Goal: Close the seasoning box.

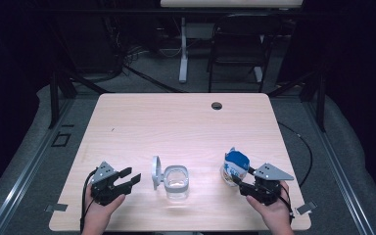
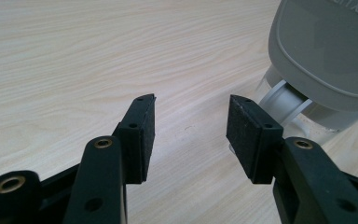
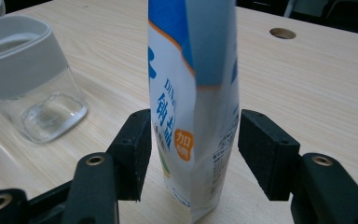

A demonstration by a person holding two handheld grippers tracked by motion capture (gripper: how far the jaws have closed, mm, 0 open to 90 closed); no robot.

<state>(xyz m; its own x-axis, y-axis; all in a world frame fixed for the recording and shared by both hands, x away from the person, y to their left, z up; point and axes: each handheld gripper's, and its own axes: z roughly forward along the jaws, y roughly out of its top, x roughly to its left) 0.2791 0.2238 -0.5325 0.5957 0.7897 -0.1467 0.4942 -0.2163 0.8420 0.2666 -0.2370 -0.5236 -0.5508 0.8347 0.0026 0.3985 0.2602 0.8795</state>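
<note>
While standing upright, bag (image 3: 193, 107): soft, light, crushable; grip low, mid-body.
Right gripper (image 3: 191, 154): jaws wide, astride bag, not pressing.
Left gripper (image 2: 191, 135): half-open, empty, jar (image 1: 176, 182) at its 2 o'clock.

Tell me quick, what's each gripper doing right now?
Left gripper: open, empty.
Right gripper: open around the pouch, not pressing it.

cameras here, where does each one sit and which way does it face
High view: above the person's side, facing forward and down on the table; both hands, left gripper and right gripper show.
Left gripper view: rides the left gripper, looking along its open jaws at the clear container with its grey lid.
Right gripper view: rides the right gripper, its jaws flanking the blue-and-white pouch without touching.
Shared: the right gripper view and high view both show pouch and container.
</note>
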